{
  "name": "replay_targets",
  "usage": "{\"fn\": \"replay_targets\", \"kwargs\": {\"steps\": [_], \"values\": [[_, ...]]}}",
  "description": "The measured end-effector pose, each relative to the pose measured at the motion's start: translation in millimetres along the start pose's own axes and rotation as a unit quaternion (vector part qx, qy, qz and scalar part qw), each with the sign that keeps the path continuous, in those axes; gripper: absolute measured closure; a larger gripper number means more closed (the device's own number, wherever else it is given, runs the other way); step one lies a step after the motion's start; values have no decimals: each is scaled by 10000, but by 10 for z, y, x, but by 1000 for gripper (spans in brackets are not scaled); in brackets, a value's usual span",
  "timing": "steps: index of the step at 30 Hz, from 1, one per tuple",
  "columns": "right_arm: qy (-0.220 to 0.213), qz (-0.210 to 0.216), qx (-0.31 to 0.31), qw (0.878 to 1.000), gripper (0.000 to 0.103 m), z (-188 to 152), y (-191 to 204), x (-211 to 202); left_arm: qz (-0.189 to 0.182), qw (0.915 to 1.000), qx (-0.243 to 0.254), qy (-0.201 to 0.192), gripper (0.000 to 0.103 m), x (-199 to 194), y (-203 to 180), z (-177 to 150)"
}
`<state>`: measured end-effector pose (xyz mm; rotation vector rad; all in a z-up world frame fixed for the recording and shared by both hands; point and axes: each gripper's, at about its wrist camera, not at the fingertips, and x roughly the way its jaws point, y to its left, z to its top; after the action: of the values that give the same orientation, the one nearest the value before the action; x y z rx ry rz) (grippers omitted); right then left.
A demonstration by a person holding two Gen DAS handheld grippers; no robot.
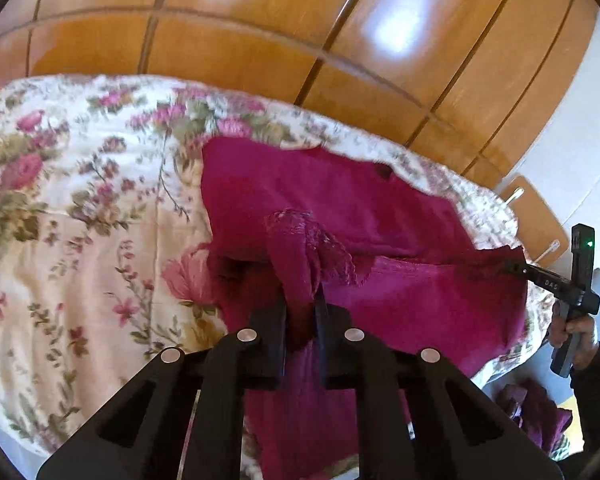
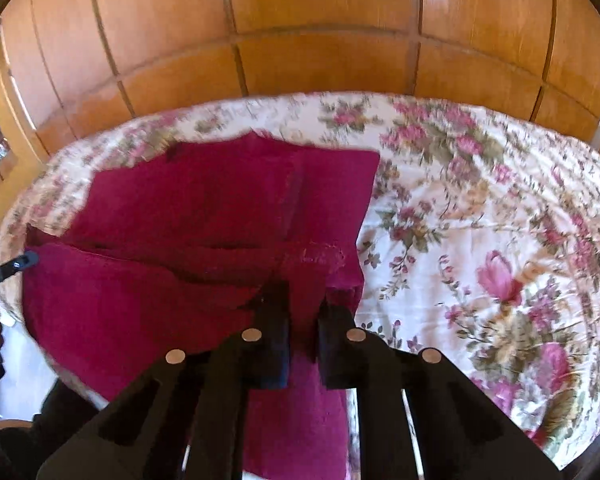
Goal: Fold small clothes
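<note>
I have both grippers angled down over the floral bed [image 1: 80,200]. My left gripper [image 1: 300,300] pinches the magenta garment [image 1: 340,200] between its fingers. My right gripper [image 2: 304,300] pinches another corner, lifted.

- The bed [image 1: 80,208] has a cream cover with pink flowers and green leaves all over it.
- A dark pink cloth [image 1: 300,192] lies on the bed, toward 3 o'clock in the left wrist view and toward 9 o'clock in the right wrist view.
- The cloth's near edge is lifted off the cover.
</note>
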<state>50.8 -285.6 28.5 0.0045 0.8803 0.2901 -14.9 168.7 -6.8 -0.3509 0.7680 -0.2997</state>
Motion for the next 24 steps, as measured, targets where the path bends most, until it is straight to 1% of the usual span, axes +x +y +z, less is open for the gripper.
{"fn": "replay_targets", "kwargs": {"steps": [1, 3, 6, 8, 10, 12, 13, 14, 16, 17, 18, 19, 20, 21, 23, 24], "values": [[-123, 80, 36, 9999, 94, 31, 4, -107, -95, 9999, 5, -138, 92, -104, -21, -1], [-359, 209, 158, 9990, 94, 142, -11, -240, -166, 9994, 29, -317, 92, -214, -45, 37], [-573, 383, 375, 9969, 94, 368, -62, -240, -124, 9989, 49, -450, 92, -218, -66, 254], [-679, 359, 472, 9959, 94, 592, -97, -110, 22, 9986, 107, -526, 92, -160, -80, 425], [-668, 350, 657, 9950, 94, 800, -152, 68, 104, 9980, 133, -611, 92, -61, -63, 619], [-667, 257, 737, 9947, 94, 1027, -198, 279, 271, 9976, 82, -627, 92, 124, -2, 857], [-641, 227, 796, 9945, 94, 1102, -239, 354, 318, 9976, 74, -613, 92, 191, 19, 931], [-588, 223, 881, 9941, 94, 1173, -275, 450, 445, 9972, 70, -603, 92, 304, 54, 1038], [-477, 15, 950, 9943, 94, 1312, -342, 701, 657, 9963, 43, -551, 92, 485, 122, 1187], [-377, -49, 1036, 9939, 94, 1347, -405, 830, 781, 9958, -17, -488, 97, 610, 188, 1269], [-268, -87, 1135, 9931, 94, 1365, -453, 957, 924, 9947, -95, -434, 98, 715, 255, 1330], [-134, -172, 1202, 9925, 94, 1380, -484, 1124, 970, 9945, -163, -369, 99, 791, 315, 1367], [13, -231, 1312, 9911, 94, 1373, -524, 1279, 1029, 9938, -337, -265, 98, 918, 426, 1423], [169, -196, 1436, 9893, 94, 1350, -562, 1431, 1073, 9928, -500, -167, 98, 1025, 521, 1455], [322, -334, 1399, 9891, 94, 1287, -574, 1610, 1166, 9910, -657, 12, 98, 1186, 638, 1467], [404, -415, 1360, 9890, 94, 1250, -577, 1688, 1155, 9905, -735, 99, 98, 1222, 664, 1459]]}}
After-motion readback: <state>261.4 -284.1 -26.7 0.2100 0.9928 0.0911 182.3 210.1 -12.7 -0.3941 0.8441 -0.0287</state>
